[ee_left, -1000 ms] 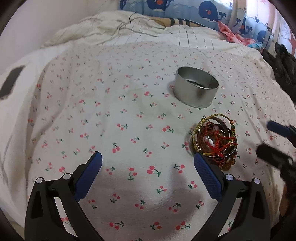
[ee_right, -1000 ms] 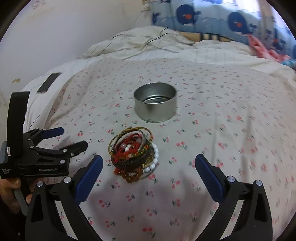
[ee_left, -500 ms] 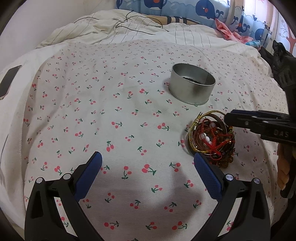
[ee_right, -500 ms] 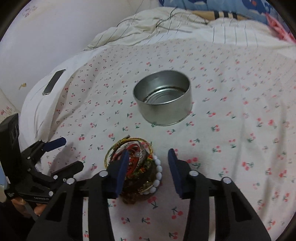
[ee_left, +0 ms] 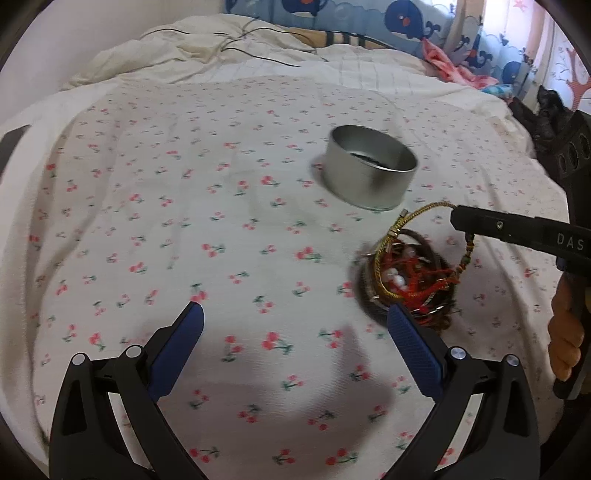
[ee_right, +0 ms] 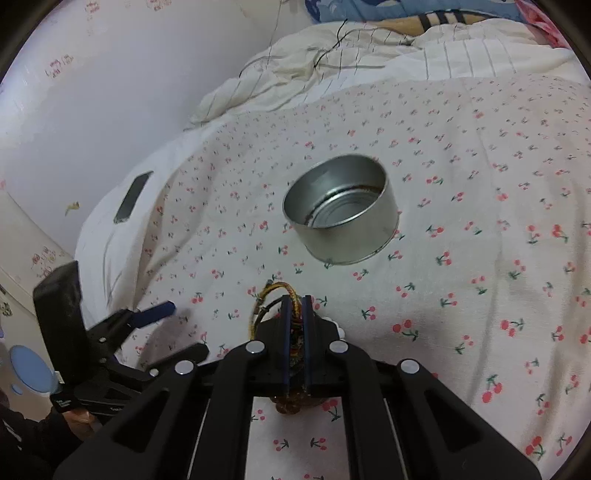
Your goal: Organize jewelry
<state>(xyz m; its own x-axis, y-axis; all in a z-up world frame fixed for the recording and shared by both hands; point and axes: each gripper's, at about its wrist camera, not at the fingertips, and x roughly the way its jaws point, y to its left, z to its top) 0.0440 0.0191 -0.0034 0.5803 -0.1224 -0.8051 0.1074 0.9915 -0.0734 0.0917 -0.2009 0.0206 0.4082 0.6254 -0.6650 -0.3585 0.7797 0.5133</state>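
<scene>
A pile of bracelets [ee_left: 410, 277], red cord, beads and metal bangles, lies on the cherry-print bedsheet [ee_left: 221, 229]. A round silver tin [ee_left: 371, 170] stands just beyond it, open and nearly empty; it also shows in the right wrist view [ee_right: 341, 208]. My right gripper [ee_right: 295, 306] is shut on a gold braided bracelet [ee_right: 275, 290] and lifts its edge off the pile; its finger shows from the side in the left wrist view [ee_left: 480, 223]. My left gripper [ee_left: 295, 332] is open and empty, low over the sheet, left of the pile.
A dark phone [ee_right: 133, 195] lies near the bed's left edge. Rumpled white bedding with black cables [ee_left: 236, 40] lies behind the tin. A whale-print pillow [ee_left: 369, 14] and pink cloth [ee_left: 454, 70] are at the back right.
My right gripper has closed on the gold bracelet and raised it from the pile. My left gripper has drifted slightly closer to the pile and stayed open.
</scene>
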